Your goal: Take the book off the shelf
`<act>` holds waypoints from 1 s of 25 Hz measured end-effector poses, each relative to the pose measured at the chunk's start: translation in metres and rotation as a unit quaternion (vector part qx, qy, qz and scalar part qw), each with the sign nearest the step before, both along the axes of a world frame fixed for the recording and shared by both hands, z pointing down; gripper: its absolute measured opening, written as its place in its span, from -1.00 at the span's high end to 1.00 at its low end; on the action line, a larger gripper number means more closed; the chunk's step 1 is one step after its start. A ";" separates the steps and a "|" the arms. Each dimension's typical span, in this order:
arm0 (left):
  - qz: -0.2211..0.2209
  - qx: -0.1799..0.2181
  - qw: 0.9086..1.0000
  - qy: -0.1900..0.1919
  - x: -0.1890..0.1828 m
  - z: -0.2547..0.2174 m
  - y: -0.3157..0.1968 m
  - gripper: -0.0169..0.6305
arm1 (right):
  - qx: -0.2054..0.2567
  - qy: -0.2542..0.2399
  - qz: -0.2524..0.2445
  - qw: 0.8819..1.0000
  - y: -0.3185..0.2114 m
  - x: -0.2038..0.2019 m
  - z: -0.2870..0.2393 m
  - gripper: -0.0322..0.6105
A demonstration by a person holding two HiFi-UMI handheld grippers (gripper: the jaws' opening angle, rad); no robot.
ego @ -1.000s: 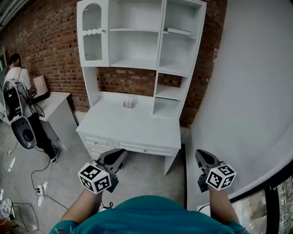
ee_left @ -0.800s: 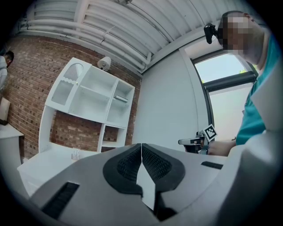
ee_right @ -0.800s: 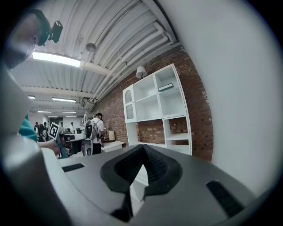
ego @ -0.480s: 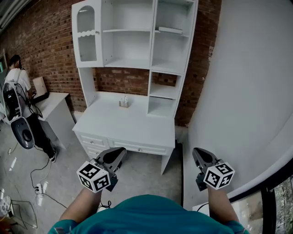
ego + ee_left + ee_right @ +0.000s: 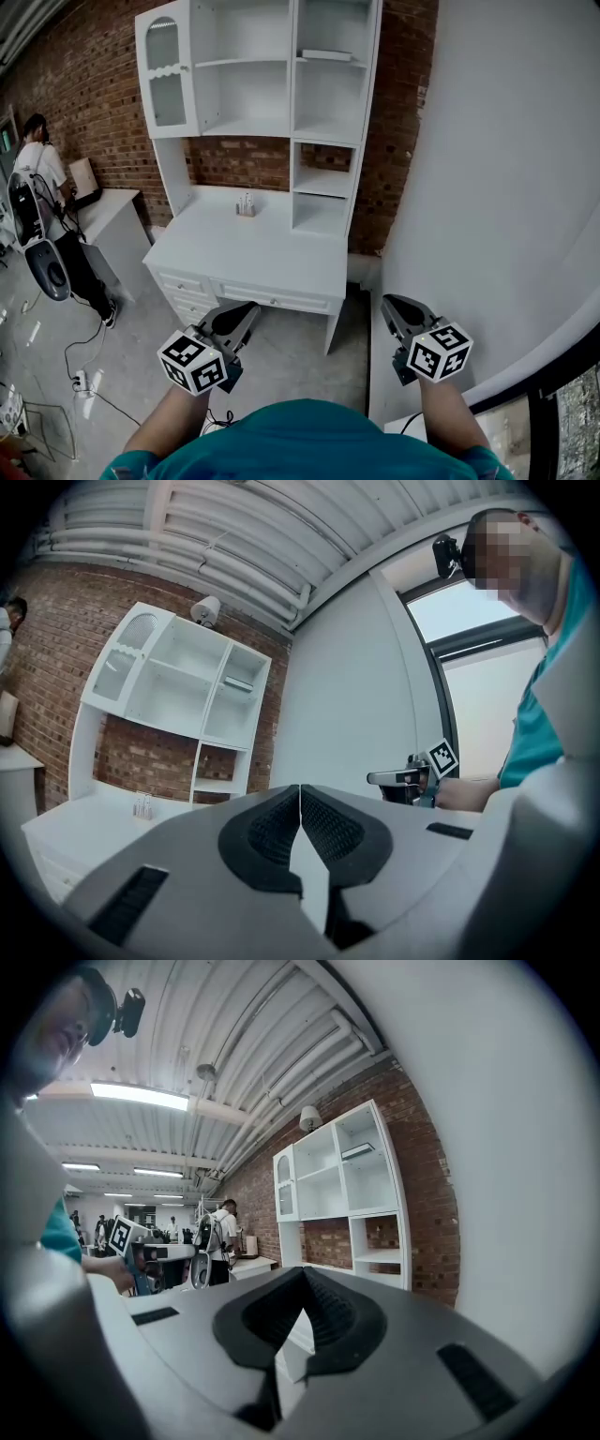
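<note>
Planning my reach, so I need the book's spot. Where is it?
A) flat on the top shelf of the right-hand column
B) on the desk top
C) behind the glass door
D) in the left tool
A: the book lies flat on the highest shelf in the right-hand column of the shelf unit.

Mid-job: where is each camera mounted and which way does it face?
Head view: person's head, forward and down at the shelf unit; left gripper, right gripper, teal shirt show.
Left gripper view: on left gripper, along its shut fingers toward the shelf unit; right gripper at right.
Right gripper view: on right gripper, along shut fingers; left gripper at left.
Shared: all show the book, upper right in the shelf unit.
</note>
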State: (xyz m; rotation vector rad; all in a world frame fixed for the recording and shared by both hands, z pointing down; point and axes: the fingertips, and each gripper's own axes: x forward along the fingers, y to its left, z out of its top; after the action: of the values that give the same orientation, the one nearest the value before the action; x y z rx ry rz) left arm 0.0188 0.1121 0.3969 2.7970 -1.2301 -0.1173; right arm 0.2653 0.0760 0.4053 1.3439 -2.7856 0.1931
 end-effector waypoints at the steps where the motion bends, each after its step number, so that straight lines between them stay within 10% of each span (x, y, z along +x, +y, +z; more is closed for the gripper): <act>1: 0.000 -0.001 1.000 -0.002 0.003 0.001 0.000 0.89 | 0.000 -0.002 -0.001 1.000 -0.001 0.002 0.000 0.83; 14: 0.011 -0.010 1.000 0.005 -0.005 0.009 -0.049 0.89 | -0.005 -0.001 0.012 1.000 -0.047 -0.004 0.009 0.83; 25: 0.064 0.001 0.998 0.008 -0.091 0.018 -0.219 0.89 | 0.019 -0.014 0.063 0.998 -0.198 -0.087 -0.001 0.83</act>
State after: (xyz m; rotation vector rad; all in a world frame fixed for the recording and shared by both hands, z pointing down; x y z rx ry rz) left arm -0.0718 -0.1066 0.4144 2.8599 -1.0455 -0.1312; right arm 0.1781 -0.1224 0.4040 1.5394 -2.7411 0.1656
